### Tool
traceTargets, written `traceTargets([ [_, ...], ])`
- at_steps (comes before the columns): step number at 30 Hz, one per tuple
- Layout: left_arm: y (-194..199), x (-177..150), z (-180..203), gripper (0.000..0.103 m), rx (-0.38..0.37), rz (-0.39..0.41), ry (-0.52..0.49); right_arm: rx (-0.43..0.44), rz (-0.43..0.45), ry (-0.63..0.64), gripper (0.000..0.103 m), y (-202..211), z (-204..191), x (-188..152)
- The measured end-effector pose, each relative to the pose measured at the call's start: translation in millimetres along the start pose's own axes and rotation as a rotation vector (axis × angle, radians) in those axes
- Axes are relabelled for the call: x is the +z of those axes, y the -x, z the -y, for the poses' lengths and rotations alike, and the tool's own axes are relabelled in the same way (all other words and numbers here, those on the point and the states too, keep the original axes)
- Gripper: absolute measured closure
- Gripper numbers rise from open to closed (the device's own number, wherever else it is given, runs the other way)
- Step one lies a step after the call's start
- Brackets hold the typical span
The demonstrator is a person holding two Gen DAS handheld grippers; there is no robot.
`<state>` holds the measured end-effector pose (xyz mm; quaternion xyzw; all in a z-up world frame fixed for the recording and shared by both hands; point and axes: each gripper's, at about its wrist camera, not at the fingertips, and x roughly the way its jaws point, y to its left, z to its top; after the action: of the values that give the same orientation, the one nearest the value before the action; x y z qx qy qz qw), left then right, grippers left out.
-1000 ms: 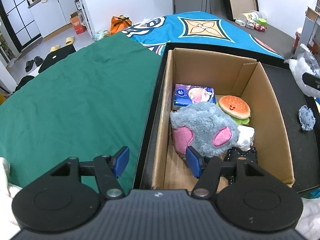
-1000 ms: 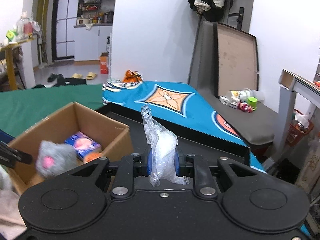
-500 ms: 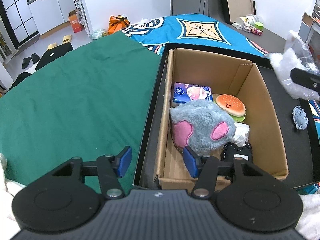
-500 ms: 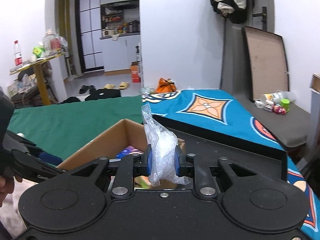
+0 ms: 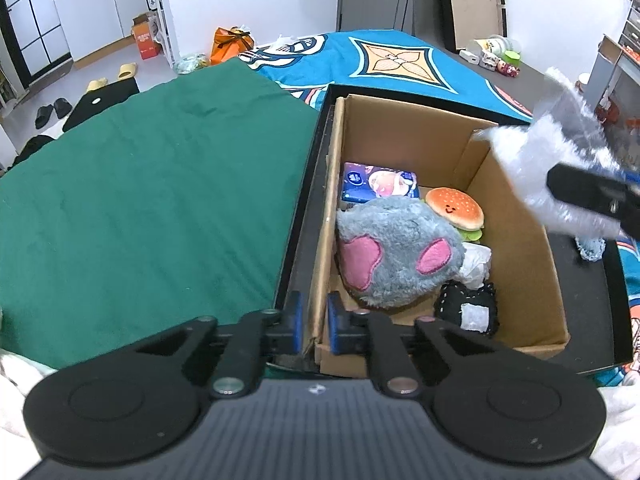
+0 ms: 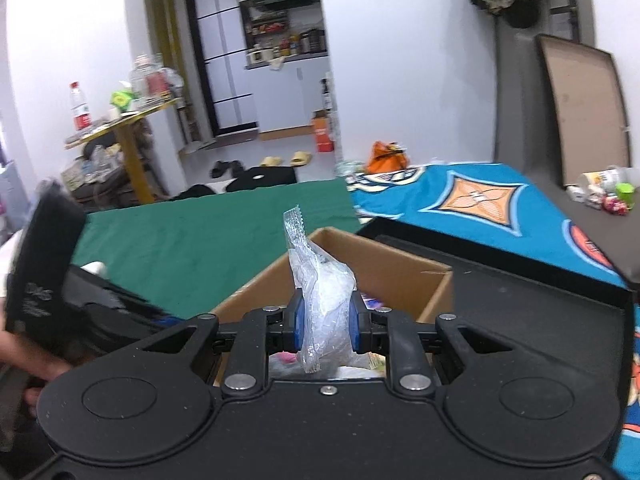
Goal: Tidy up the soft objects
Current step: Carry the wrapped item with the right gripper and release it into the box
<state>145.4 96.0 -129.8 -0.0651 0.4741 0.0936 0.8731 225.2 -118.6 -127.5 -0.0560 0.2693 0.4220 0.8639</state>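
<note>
Now that your left gripper [image 5: 311,328] has closed its jaws onto the near-left wall of the open brown cardboard box [image 5: 516,240], where a second ago they stood wide apart above that corner, you have the box pinned and steady for the drop. Your right gripper [image 6: 325,322] has meanwhile carried the crinkly clear plastic packet of white padding [image 6: 322,304] from well to the side to a spot over the box's right rim, jaws clamped on its middle; in the left view the packet [image 5: 552,168] hangs blurred above the far right wall, so it looks to be in motion.

Inside the box lie the fluffy grey plush with pink patches [image 5: 396,252], the small hamburger plush [image 5: 454,208], a blue tissue pack [image 5: 378,182], a crumpled white wad [image 5: 476,264] and a black stitched pouch [image 5: 468,308]. A small grey knitted piece [image 5: 590,248] waits outside on the black tray [image 5: 580,320].

Your left gripper sits low and level at the corner; your right is held high, pointing across the box, packet upright. Free space seems to remain along the right wall.
</note>
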Motion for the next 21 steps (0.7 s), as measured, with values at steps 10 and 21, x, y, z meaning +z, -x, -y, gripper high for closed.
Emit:
traceTargets([
  [10,1,1,-1,0.094,-0.001,-0.006,-0.004,0.113,-0.016,0.003,0.054,-1,-9,3],
  [21,6,6,3,0.087,0.018,0.001,-0.008,-0.061,-0.04,-0.02,0.054,2,21,-12],
])
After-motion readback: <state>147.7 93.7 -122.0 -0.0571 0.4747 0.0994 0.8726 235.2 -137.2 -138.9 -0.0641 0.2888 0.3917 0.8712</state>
